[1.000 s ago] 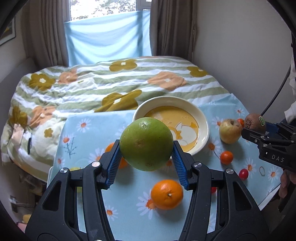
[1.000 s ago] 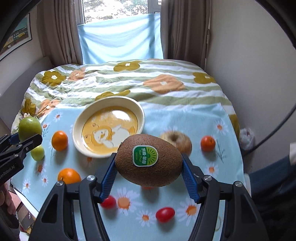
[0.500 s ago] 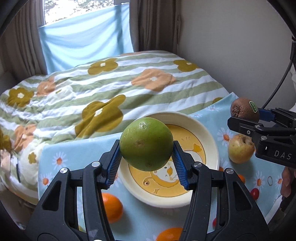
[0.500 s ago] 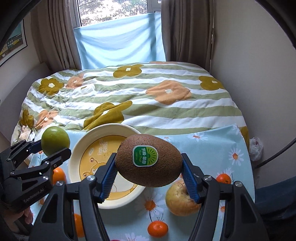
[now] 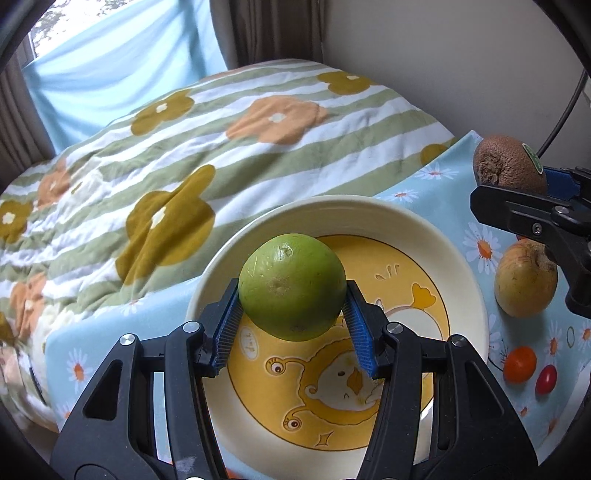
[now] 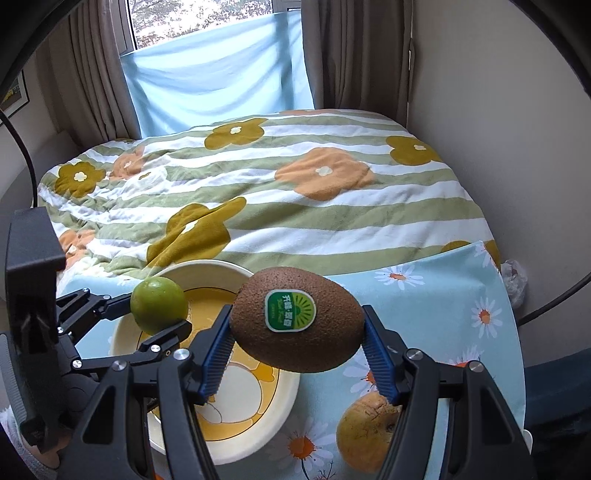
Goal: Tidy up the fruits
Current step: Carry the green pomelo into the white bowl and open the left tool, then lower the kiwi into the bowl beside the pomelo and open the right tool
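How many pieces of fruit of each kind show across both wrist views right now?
Green citrus, held in the left tongs: 1
Kiwi, held in the right tongs: 1
Yellowish apple: 1
Small orange fruit: 1
Red cherry tomato: 1
Total: 5

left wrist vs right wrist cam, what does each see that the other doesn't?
Left wrist only: a small orange fruit and a red cherry tomato on the daisy cloth, right of the bowl.

Right wrist only: the window above the blue sheet, and the kiwi's green sticker face-on.

Both: the yellow cartoon bowl, the green fruit in the left claw, the kiwi in the right claw, the yellowish apple, and the floral quilt.
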{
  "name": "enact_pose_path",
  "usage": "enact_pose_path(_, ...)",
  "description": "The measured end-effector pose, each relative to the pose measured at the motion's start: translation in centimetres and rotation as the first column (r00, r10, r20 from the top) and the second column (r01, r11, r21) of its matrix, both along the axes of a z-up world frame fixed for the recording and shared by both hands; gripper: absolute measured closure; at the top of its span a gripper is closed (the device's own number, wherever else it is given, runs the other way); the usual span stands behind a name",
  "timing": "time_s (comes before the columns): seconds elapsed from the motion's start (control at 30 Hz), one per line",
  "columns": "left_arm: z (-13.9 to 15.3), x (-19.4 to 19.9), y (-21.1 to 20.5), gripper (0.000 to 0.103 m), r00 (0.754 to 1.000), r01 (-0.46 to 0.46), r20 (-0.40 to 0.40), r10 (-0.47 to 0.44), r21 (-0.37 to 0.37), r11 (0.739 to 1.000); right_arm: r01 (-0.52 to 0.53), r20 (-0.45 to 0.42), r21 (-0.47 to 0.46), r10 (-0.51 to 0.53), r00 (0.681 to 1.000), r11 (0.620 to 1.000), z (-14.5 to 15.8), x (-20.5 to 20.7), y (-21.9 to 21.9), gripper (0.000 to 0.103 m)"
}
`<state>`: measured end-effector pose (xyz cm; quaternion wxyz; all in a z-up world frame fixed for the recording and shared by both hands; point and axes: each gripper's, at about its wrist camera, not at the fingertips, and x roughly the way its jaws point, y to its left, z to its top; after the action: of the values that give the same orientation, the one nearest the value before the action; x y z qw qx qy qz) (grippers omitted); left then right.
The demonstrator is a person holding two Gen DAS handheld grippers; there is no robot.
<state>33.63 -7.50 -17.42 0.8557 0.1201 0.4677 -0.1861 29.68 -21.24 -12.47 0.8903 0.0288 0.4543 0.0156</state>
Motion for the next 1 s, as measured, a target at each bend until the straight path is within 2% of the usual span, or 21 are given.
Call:
enact_pose_path(0.27,-1.3,1.0,-0.5,0.043,0.999,0.005,-0.033,-0.004,0.017,1.000,0.051,-0.011,0.008,-0.051,0.999,0.999,-0.2,0.4,-1.2,0.041)
enact_pose_path(0.3,-1.1,0.9,-0.6,0.034,1.000,0.005,-0.023,-0.004,0.022,1.000,0.055,-0.012,0.009,-0.055,0.998,0.998,-0.2,0.4,-1.4,0.041)
enact_pose_path(0.33,-0.9,0.9,-0.6,0.010,1.000,0.005,-0.010,-0.004,0.022,1.000,0.057,-0.013,0.009,-0.057,0.998,0.998,-0.2,0.4,-1.4,0.041)
enact_pose_path(0.37,-0.6,0.8,-0.6,0.000,1.000,0.003,0.001,-0.003,0.015,1.000,0.060,-0.015,0.010,-0.060,0.998,0.998,-0.2,0.4,-1.5,0.041)
enact_pose_path(0.47,0.5,0.6,-0.2,0.000,1.000,0.009,0.008,-0.009,-0.038,0.999,0.065,-0.019,0.014,-0.064,0.998,0.998,0.0,0.4,-1.8,0.041)
enact_pose_path(0.7,2.2,-0.6,1.8,0.000,0.999,-0.037,-0.003,0.036,-0.064,0.997,0.054,-0.014,-0.001,-0.054,0.998,0.999,0.7,0.0,-2.1,0.041)
enact_pose_path(1.0,3.8,-3.2,6.7,0.000,0.984,-0.175,0.008,0.176,-0.058,0.983,-0.076,-0.003,-0.017,0.076,0.997,0.997,1.1,0.4,0.6,0.041)
